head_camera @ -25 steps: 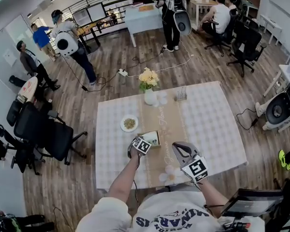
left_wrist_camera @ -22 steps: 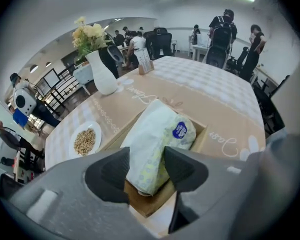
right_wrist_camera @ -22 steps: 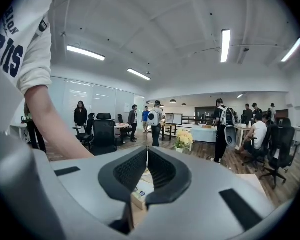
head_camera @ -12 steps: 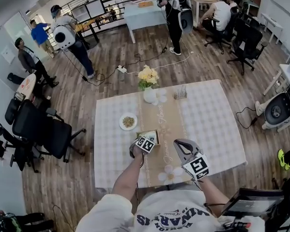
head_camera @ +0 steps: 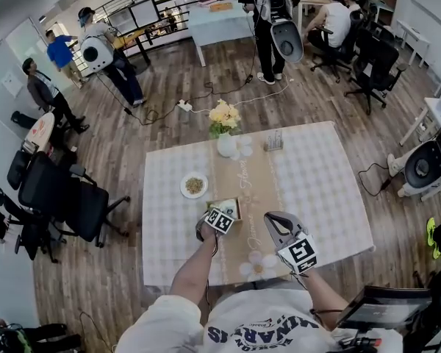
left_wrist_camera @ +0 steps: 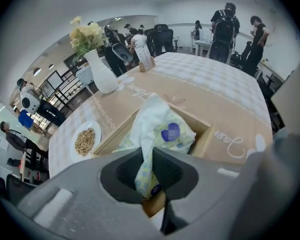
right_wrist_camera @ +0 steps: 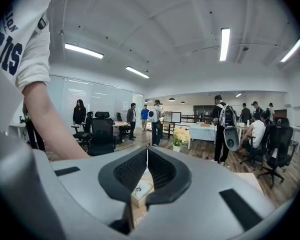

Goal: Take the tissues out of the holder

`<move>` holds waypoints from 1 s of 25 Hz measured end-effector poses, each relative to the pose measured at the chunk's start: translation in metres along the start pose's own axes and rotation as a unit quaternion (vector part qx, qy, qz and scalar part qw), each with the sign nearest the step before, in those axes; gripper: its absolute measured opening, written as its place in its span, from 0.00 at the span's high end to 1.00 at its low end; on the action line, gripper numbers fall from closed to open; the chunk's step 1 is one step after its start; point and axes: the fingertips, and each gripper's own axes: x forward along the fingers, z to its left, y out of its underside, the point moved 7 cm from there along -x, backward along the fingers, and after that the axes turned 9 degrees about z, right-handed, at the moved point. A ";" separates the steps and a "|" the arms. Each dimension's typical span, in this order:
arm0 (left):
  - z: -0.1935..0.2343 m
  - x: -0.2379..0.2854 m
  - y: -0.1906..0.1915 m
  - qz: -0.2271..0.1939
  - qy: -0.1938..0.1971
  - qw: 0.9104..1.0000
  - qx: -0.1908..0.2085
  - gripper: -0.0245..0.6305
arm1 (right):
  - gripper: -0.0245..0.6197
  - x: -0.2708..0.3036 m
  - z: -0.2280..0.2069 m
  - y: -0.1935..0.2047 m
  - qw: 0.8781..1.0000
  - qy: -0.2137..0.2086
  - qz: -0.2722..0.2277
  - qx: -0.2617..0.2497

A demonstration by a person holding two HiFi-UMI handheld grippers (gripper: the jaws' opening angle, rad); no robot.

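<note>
Tissues point(left_wrist_camera: 162, 129) sit in the wooden holder point(left_wrist_camera: 204, 140) on the table point(left_wrist_camera: 215, 84), a loose corner of the pack pinched between the left tongs point(left_wrist_camera: 149, 168), whose jaws are closing. Right tongs point(right_wrist_camera: 147, 170) hover pressed together, empty, apart from the holder. Risk: the thin wrapper could slip or tear on lifting, or the snug pack could drag the unbraced holder up with it

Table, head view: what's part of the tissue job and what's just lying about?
In play: tissue, wooden holder, left gripper, jaws closing on the tissue.
Lying about: flower vase, plate of grains, small rack, right gripper, jaws together and empty.
</note>
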 end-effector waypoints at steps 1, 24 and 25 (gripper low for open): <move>0.000 -0.001 0.000 -0.002 -0.003 1.000 0.002 0.89 | 0.95 -0.001 0.000 0.000 1.000 0.000 0.001 0.000; -0.008 -0.073 -0.003 -0.082 -0.063 0.994 0.041 0.93 | 0.95 0.006 0.008 -0.006 1.000 -0.013 -0.007 -0.005; -0.006 -0.081 -0.004 -0.090 -0.068 0.993 0.042 0.93 | 0.95 0.007 0.009 -0.007 1.000 -0.015 -0.008 -0.006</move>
